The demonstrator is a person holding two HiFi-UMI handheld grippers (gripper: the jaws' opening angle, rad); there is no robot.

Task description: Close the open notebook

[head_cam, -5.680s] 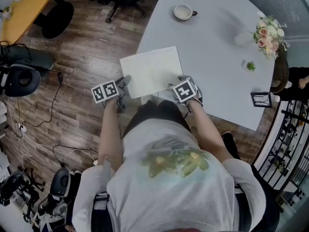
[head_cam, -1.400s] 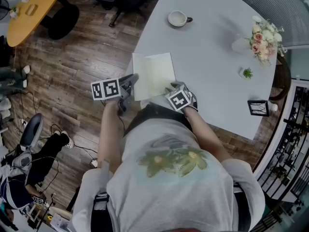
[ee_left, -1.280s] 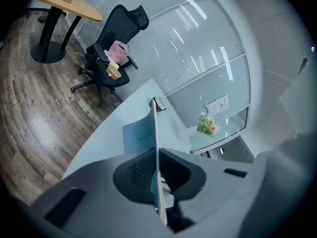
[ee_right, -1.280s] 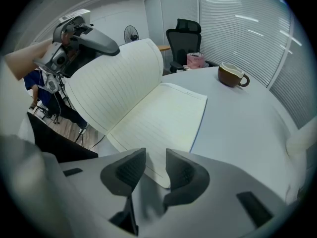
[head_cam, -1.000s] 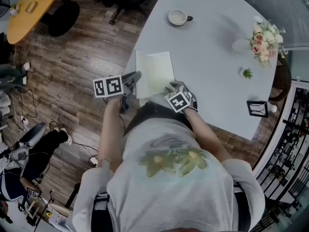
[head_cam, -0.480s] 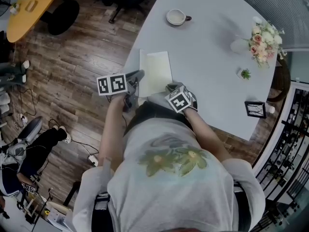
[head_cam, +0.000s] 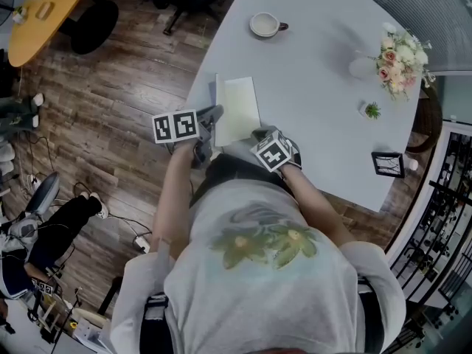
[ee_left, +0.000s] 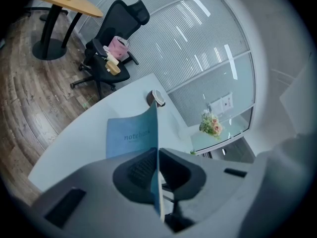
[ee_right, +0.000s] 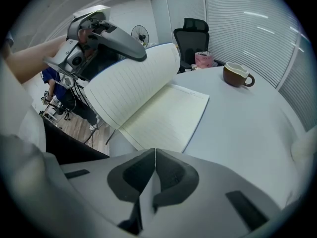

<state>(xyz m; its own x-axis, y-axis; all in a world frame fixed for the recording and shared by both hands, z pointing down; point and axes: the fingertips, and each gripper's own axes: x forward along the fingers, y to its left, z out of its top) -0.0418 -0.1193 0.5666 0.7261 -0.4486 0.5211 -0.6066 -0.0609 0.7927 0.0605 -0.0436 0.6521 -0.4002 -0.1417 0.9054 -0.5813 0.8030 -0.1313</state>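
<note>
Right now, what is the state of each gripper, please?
Left gripper: jaws closed on the notebook cover.
Right gripper: jaws just closed, nothing between them.

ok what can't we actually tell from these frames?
notebook: fine print under the cover title too small, left gripper view; near right corner hidden under the right gripper, head view.
right gripper: jaws have just been closing, now together; pale sliver under them, notebook page or table unclear, right gripper view.
cup: contents too small in head view, rim hides them in right gripper view.

My head camera looks steeply down; left claw (head_cam: 214, 112) and right claw (head_cam: 258, 133) cameras skim the surface (head_cam: 317, 72) closely, seemingly sharing the notebook (head_cam: 240, 105).
</note>
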